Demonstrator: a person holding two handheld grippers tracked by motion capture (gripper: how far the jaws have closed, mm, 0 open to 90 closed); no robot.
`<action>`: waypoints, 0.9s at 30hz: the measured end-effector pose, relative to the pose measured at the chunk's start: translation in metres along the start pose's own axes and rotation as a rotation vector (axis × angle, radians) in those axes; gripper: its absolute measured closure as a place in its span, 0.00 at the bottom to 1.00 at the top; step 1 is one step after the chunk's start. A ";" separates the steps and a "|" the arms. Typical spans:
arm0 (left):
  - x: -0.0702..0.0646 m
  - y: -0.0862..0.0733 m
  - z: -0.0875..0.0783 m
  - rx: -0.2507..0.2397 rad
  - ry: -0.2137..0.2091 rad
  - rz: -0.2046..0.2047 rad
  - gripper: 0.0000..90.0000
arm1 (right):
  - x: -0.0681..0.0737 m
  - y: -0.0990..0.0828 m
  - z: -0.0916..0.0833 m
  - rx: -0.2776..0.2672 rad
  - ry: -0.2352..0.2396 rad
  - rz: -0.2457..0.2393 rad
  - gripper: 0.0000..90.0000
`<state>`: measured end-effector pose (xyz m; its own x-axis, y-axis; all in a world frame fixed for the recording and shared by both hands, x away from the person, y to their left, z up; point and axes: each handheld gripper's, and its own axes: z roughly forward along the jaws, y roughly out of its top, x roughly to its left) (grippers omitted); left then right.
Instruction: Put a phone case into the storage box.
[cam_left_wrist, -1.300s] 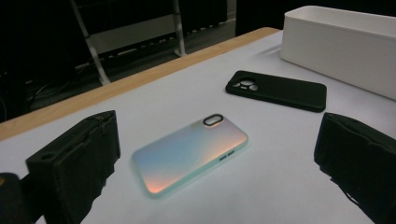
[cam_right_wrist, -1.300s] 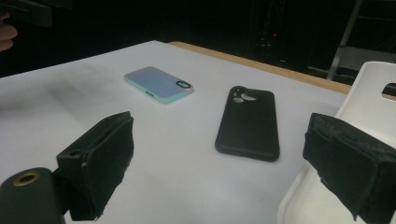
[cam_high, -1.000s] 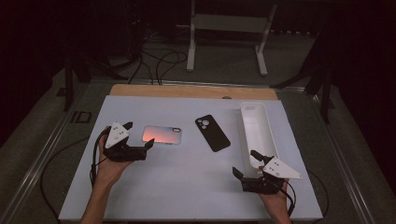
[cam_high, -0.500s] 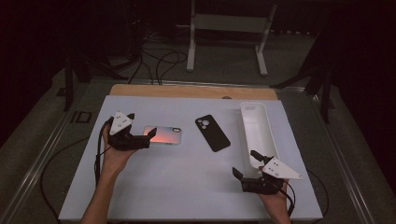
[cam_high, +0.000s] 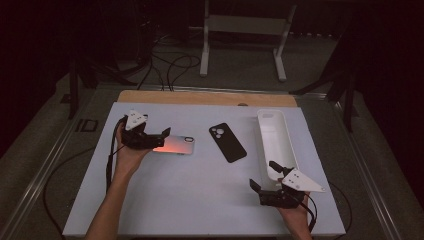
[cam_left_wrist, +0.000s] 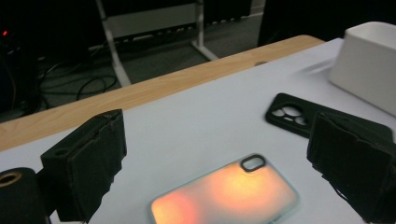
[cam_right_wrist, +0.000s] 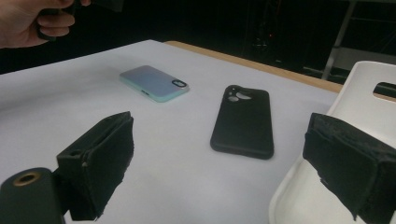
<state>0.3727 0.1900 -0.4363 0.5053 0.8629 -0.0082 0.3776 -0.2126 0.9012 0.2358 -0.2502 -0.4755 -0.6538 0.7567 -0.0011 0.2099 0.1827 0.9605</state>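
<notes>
The left gripper (cam_high: 162, 136) hovers over the left half of the tabletop (cam_high: 200, 200), its jaws spread wide and holding nothing, one on either side of the near end of the orange-glowing phone (cam_high: 174, 145). That phone lies flat, camera side up, toward the far left part of the tabletop, and the jaws look just clear of its edges. A black phone case (cam_high: 227, 142) lies flat near the middle, well apart from it. The right gripper (cam_high: 265, 177) rests near the front right corner with jaws wide and empty, just beside the near end of the long white tray (cam_high: 272, 135).
</notes>
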 end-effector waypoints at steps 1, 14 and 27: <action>0.001 0.000 0.002 0.005 0.002 -0.007 0.07 | 0.000 0.000 0.000 -0.002 -0.003 0.000 0.10; 0.016 -0.004 0.030 0.072 0.030 -0.044 0.44 | -0.001 -0.001 0.001 0.004 -0.001 0.006 0.10; 0.037 -0.012 0.063 0.149 0.073 -0.066 1.00 | -0.001 -0.001 0.000 -0.001 -0.005 0.005 0.11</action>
<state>0.4354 0.1958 -0.4747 0.4201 0.9070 -0.0294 0.5222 -0.2151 0.8252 0.2364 -0.2508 -0.4762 -0.6492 0.7606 0.0029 0.2124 0.1776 0.9609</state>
